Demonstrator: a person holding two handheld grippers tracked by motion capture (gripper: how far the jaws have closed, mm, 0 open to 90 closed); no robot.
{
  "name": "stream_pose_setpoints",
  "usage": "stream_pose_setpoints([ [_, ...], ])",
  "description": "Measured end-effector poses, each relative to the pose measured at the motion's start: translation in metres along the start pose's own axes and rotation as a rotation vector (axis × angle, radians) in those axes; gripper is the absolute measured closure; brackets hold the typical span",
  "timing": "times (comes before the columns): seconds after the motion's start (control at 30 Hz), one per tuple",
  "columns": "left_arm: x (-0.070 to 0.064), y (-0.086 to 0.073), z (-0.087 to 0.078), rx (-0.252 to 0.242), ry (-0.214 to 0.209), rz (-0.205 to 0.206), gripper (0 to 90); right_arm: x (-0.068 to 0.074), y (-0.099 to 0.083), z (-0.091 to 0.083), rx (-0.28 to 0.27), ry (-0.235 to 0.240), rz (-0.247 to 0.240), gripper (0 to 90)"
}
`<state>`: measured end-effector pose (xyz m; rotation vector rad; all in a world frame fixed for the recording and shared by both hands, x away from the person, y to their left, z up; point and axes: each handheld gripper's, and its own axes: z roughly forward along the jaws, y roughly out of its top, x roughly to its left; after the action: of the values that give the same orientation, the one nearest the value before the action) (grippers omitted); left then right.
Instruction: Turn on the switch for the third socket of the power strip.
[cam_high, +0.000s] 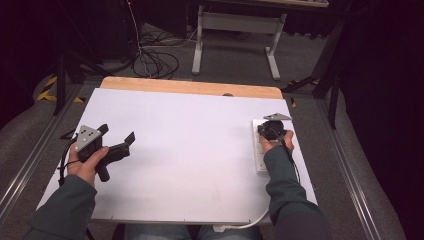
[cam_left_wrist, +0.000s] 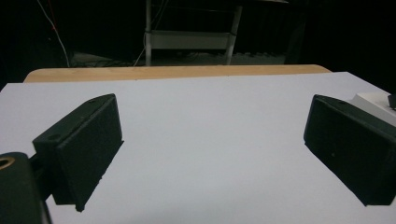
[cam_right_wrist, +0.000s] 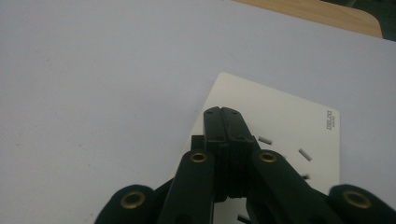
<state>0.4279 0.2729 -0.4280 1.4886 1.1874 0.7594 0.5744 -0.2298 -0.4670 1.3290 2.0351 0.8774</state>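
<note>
One white power strip (cam_high: 260, 150) at the worktop's (cam_high: 185, 145) right edge, right gripper (cam_right_wrist: 222, 122) above it, fingers pressed together, left gripper (cam_high: 117, 136) well apart from the strip, fingers spread over bare white surface

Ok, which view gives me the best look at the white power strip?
The right gripper view: the power strip lies close below, slots and label visible. The high view shows it small under the right gripper; the left gripper view catches its corner at the right edge.

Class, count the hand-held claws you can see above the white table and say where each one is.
2. The left black two-jaw claw is open over the table's left side; the right black claw, jaws together, is over the white plastic power strip at the right edge.
</note>
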Motion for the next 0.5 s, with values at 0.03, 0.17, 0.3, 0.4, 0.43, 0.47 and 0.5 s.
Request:
stream_pose_setpoints([
  [0.03,0.0000,0.0000,-0.0001,0.000,0.000,-0.002,5.0,0.0012,-0.0008,0.0003,-0.011,-0.004,-0.008,90.0],
  [0.17,-0.0001,0.0000,-0.0004,-0.002,0.000,-0.001,5.0,0.0018,-0.0008,0.0003,-0.011,-0.007,-0.010,90.0],
  [0.3,-0.0002,0.0000,0.0001,0.000,0.000,0.001,5.1,0.0021,-0.0008,0.0003,-0.012,-0.010,-0.014,90.0],
  [0.4,-0.0002,0.0000,0.0000,0.000,0.000,0.002,5.1,0.0017,-0.0008,0.0003,-0.012,-0.008,-0.011,90.0],
  [0.43,0.0000,0.0000,-0.0001,0.000,0.001,0.002,5.1,0.0016,-0.0008,0.0003,-0.012,-0.007,-0.011,90.0],
  [0.47,0.0000,-0.0001,-0.0002,0.000,0.000,0.001,5.1,0.0014,-0.0008,0.0003,-0.012,-0.005,-0.012,90.0],
  [0.5,0.0001,-0.0001,-0.0004,0.000,0.002,0.001,5.1,0.0013,-0.0008,0.0003,-0.012,-0.005,-0.012,90.0],
])
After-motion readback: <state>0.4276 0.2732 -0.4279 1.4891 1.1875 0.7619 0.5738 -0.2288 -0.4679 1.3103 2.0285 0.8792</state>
